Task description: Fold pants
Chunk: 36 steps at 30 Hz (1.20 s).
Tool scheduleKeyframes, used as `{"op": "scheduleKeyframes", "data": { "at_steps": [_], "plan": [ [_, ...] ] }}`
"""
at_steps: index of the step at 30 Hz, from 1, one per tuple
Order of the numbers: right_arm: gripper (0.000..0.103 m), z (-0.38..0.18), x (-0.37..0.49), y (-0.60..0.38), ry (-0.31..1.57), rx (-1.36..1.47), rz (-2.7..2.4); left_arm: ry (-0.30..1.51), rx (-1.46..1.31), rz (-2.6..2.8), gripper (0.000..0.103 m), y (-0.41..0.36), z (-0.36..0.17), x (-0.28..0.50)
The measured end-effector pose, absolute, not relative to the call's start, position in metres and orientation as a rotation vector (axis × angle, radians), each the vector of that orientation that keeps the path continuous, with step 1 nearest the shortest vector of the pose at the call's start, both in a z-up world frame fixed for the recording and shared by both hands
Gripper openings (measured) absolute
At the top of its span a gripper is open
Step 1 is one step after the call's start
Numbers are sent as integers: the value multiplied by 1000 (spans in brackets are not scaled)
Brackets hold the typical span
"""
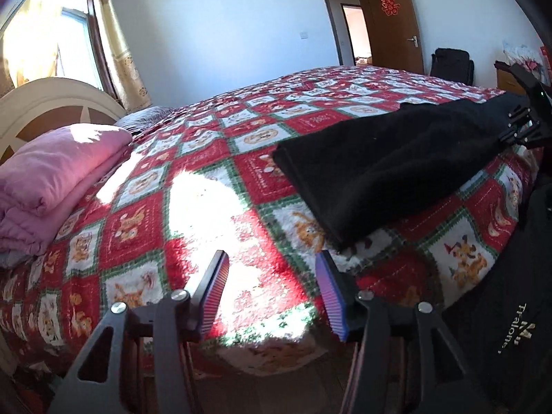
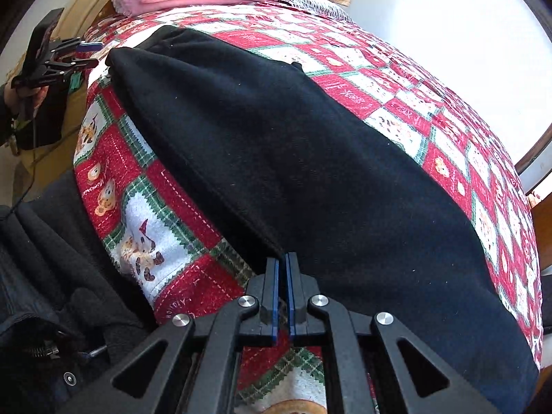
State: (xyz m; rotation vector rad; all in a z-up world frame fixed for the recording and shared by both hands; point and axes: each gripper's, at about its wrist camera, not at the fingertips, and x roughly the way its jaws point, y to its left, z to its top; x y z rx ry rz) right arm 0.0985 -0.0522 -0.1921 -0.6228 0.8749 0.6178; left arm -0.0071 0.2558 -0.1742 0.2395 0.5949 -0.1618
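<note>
The right gripper [image 2: 283, 269] is seen with its fingers [image 2: 274, 296] pressed together on the near edge of the black pants [image 2: 293, 158], at the lower centre of the right wrist view. The left gripper [image 1: 272, 276] is held with its fingers [image 1: 217, 289] parted and nothing between them, over the sunlit red checked blanket [image 1: 193, 158] on the bed. The pants are laid flat across the blanket, at the right of the left wrist view. Only the left view shows the open brown door [image 1: 393, 20] and curtained window [image 1: 69, 27]. A folded pink quilt [image 1: 51, 172] is shown at the left. No containers are seen.
</note>
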Motion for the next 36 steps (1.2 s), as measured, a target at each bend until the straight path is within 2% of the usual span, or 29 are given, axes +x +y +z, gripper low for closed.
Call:
{"op": "scheduleKeyframes", "data": {
  "at_steps": [6,12,17,18,20,22,25,30,33,35,36],
  "plan": [
    [5,-190,100,-54,879,-612,622,555,41,-217,56,247,-155,21],
    [6,-189,98,-54,863,-617,618,625,-155,-230,54,235,-157,90],
    [6,-189,97,-59,860,-586,629,716,-243,-181,54,235,-169,113],
    [6,-189,97,-60,859,-579,630,705,-248,-181,51,234,-168,111],
    [6,-190,98,-60,858,-573,632,698,-244,-188,25,231,-165,110],
    [6,-190,98,-60,858,-571,630,659,-218,-167,13,230,-156,107],
    [6,-190,98,-60,860,-572,629,587,-233,-157,13,233,-144,104],
    [7,-189,98,-59,868,-581,628,627,-188,-116,13,233,-165,124],
    [7,-178,101,-61,882,-557,649,606,-219,-113,21,238,-162,117],
    [9,-167,106,-64,881,-518,665,584,-197,-93,32,238,-157,105],
    [13,-159,111,-65,878,-491,669,567,-176,-80,33,237,-154,99]
  ]
}}
